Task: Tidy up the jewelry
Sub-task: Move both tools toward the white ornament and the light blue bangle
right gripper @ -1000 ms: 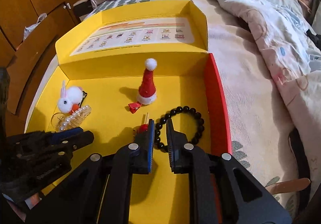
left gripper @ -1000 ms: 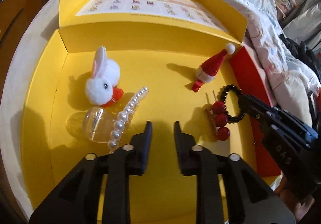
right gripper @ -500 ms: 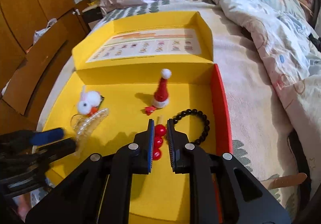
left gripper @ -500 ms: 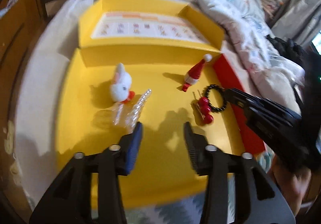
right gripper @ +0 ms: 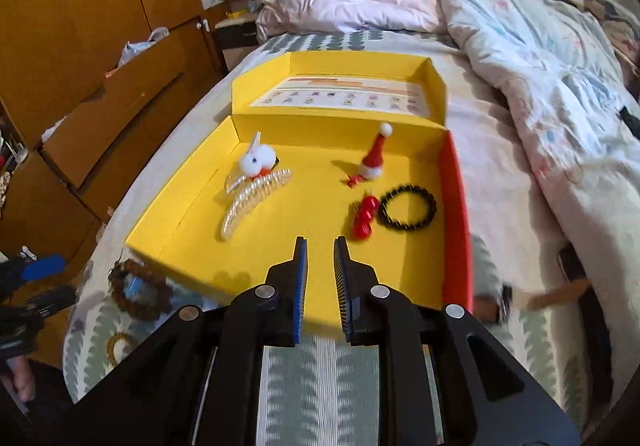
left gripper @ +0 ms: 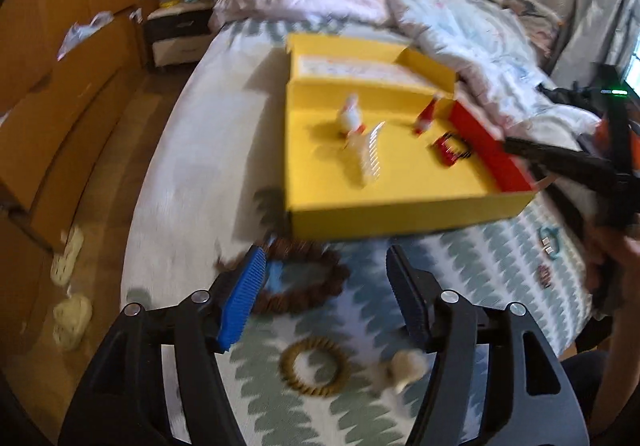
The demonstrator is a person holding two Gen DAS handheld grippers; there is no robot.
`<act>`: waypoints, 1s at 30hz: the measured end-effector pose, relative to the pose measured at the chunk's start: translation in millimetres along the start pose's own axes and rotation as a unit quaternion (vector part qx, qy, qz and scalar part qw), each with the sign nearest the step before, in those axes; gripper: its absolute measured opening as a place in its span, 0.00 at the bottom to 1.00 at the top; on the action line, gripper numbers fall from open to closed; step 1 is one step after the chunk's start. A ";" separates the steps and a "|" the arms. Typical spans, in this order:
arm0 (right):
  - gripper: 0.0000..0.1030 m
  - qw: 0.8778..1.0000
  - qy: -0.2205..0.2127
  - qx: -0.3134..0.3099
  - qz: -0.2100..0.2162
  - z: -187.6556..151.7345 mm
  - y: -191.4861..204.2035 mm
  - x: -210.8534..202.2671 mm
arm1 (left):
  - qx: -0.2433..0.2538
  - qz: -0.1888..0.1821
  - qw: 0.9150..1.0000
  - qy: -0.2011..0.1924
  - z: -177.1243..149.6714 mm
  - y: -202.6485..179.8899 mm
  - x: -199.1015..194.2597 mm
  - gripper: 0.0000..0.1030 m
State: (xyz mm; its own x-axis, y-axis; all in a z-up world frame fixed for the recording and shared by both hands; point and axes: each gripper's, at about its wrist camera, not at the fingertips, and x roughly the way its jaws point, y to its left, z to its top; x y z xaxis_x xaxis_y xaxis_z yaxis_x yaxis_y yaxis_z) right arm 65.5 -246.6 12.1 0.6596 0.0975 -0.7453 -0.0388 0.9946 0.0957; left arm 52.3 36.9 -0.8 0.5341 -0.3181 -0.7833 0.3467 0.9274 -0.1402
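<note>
An open yellow box (right gripper: 192,214) on the bed holds a white bunny clip (right gripper: 256,162), a pearl hair claw (right gripper: 252,202), a Santa-hat clip (right gripper: 374,160), a red ball clip (right gripper: 364,220) and a black bead bracelet (right gripper: 408,208). My left gripper (left gripper: 324,274) hangs over the bedcover in front of the box (left gripper: 400,206), its jaws opening with nothing between them. Below it lie a brown bead bracelet (left gripper: 304,278), a small coil hair tie (left gripper: 314,372) and a fluffy cream piece (left gripper: 404,366). My right gripper (right gripper: 320,250) is shut and empty above the box's near edge.
Wooden wardrobe fronts (right gripper: 100,46) line the left side. A rumpled duvet (right gripper: 540,86) covers the bed's right and far parts. Slippers (left gripper: 72,322) lie on the floor at the left. Small items (left gripper: 548,242) rest on the patterned cover at the right.
Both grippers have drawn back and up out of the box. The left one has spread its jaws much wider and now looks at the bedcover in front of the box.
</note>
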 end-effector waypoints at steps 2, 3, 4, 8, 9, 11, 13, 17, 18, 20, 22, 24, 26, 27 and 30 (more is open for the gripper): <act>0.20 1.000 -0.004 0.014 0.003 -13.4 -9.5 -10.0 | -0.006 -0.002 1.000 0.006 -10.2 1.4 4.5 0.61; 0.23 1.000 -0.006 0.025 -0.002 -23.9 -18.0 -16.4 | -0.004 -0.007 1.000 0.008 -17.5 0.8 2.7 0.61; 0.26 0.999 -0.006 0.033 -0.007 -32.4 -25.3 -21.1 | 0.001 -0.014 1.000 0.009 -24.4 -3.4 2.8 0.61; 0.34 0.996 -0.004 0.074 -0.049 -66.4 -68.4 -45.2 | 0.049 -0.012 0.999 0.011 -50.9 -33.1 3.7 0.61; 0.34 0.994 -0.003 0.092 -0.052 -73.3 -81.7 -54.2 | 0.067 -0.010 0.998 0.011 -57.3 -42.4 3.5 0.61; 0.34 0.991 -0.005 0.121 -0.052 -81.5 -102.2 -69.0 | 0.089 -0.004 0.996 0.003 -66.7 -54.7 0.9 0.61; 0.38 0.989 -0.006 0.135 -0.052 -89.6 -113.8 -83.0 | 0.108 0.004 0.994 -0.004 -73.1 -65.4 0.5 0.61; 0.52 0.990 0.014 0.123 -0.069 -107.6 -114.8 -87.3 | 0.137 0.026 0.990 -0.005 -84.7 -77.4 7.8 0.61; 0.53 0.990 0.031 0.119 -0.075 -113.1 -114.8 -80.3 | 0.140 0.026 0.990 -0.004 -86.1 -78.5 8.8 0.61; 0.53 0.990 0.046 0.116 -0.069 -120.6 -114.4 -71.7 | 0.142 0.028 0.989 -0.004 -88.8 -79.7 11.3 0.61; 0.53 0.989 0.072 0.104 -0.072 -123.2 -109.8 -55.7 | 0.141 0.035 0.989 -0.006 -88.8 -79.7 14.4 0.61; 0.53 0.990 0.083 0.076 -0.084 -122.9 -100.7 -45.5 | 0.140 0.043 0.989 -0.005 -88.9 -80.1 18.5 0.61; 0.53 0.990 0.088 0.066 -0.092 -122.4 -98.0 -37.8 | 0.139 0.047 0.989 0.000 -89.2 -81.1 23.4 0.61; 0.53 0.988 0.096 0.062 -0.100 -122.5 -99.0 -30.5 | 0.139 0.048 0.989 0.002 -89.4 -82.1 25.5 0.61; 0.53 0.985 0.116 0.068 -0.108 -121.6 -107.3 -11.7 | 0.147 0.049 0.988 0.010 -92.2 -87.9 30.5 0.61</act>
State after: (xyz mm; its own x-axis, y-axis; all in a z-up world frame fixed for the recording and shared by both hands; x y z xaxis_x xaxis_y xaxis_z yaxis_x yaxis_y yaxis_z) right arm -29.3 -350.3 -69.6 0.4509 -0.0946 -0.8875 0.1948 0.9808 -0.0056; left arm -33.0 -36.2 -68.2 0.5624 -0.2232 -0.7962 0.5049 0.8553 0.1169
